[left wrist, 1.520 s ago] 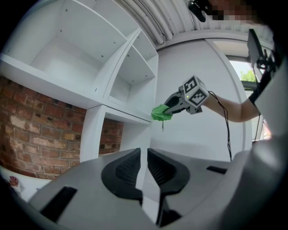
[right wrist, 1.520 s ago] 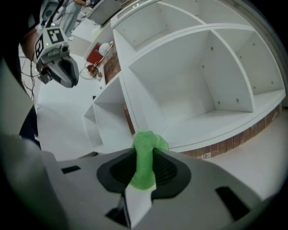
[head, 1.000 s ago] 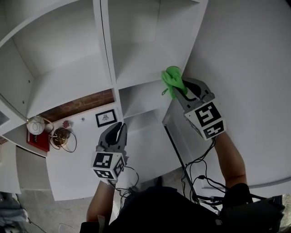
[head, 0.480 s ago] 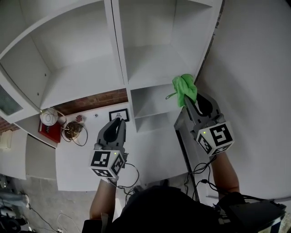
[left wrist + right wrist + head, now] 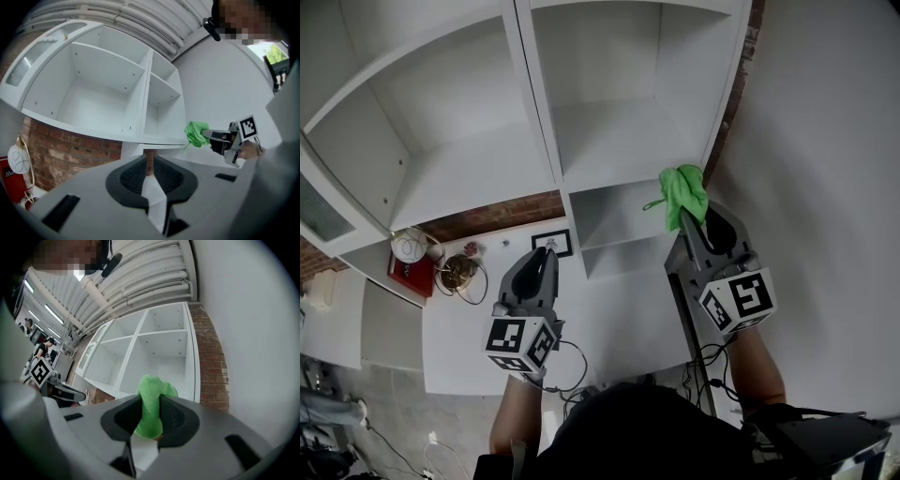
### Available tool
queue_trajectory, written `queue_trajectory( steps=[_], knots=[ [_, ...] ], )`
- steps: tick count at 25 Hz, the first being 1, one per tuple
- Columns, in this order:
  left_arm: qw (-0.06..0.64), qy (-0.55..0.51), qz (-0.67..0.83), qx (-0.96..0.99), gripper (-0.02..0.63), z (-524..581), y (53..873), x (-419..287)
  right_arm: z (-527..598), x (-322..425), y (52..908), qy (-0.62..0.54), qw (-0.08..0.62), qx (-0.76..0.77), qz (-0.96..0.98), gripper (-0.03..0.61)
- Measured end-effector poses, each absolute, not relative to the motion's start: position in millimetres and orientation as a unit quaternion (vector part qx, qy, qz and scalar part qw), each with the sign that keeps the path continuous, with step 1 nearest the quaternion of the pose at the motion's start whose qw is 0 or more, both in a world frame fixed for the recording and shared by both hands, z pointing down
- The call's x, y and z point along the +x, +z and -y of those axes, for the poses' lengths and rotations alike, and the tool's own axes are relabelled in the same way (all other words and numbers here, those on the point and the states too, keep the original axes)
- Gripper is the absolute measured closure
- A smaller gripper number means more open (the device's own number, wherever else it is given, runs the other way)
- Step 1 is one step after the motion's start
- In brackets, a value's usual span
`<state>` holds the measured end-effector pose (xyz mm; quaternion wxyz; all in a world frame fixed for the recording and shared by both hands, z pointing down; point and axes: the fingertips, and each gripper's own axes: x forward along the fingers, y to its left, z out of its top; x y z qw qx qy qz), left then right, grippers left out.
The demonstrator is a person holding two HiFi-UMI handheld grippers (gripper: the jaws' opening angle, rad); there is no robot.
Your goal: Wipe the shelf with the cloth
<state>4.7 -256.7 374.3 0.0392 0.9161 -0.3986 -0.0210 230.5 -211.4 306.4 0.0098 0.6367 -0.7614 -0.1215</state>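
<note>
Cloth (image 5: 682, 192): bright green, soft and nappy like microfibre, bunched into a crumpled wad with one thin corner or tag trailing off its left side. Right claw (image 5: 692, 218) clenched on it; in the right gripper view the dark pads pinch the fabric from both sides, a rounded lump bulging out past the tips and a short tail hanging down between the jaws

Position: wad held up at the front right corner of the white shelf (image 5: 609, 131), at the foot of the right-hand side panel, where the board under the right-hand compartment ends. In the left gripper view it sits right at the end of that board's front edge. Touching or just shy of it, cannot tell

Shelf: white unit with open square compartments, a central upright divider, small peg holes in the walls. Compartments bare inside. A strip of red brick wall (image 5: 497, 214) shows under the unit and again along its right edge

Left claw (image 5: 546, 255) well apart from the cloth, down and left of the shelf's lower edge, pointing up at the brick strip. Pads drawn together to a sliver, nothing gripped

Also noted on the white surface below the shelf: small black-framed picture (image 5: 551, 244) just beside the left claw's tip, a wire ornament (image 5: 459, 272), a round pale object on a red base (image 5: 408, 251). Black cables (image 5: 712, 361) trail from the right claw's rear
</note>
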Motion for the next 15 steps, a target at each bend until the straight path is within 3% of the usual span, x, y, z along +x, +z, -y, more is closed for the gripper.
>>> queue_trajectory(
  steps=[15],
  knots=[
    [0.045,-0.024,0.408,0.911,0.568,261.0,377.8,1.7,205.1,229.5,303.1,-0.114,-0.024,0.631,0.767,0.485]
  ],
)
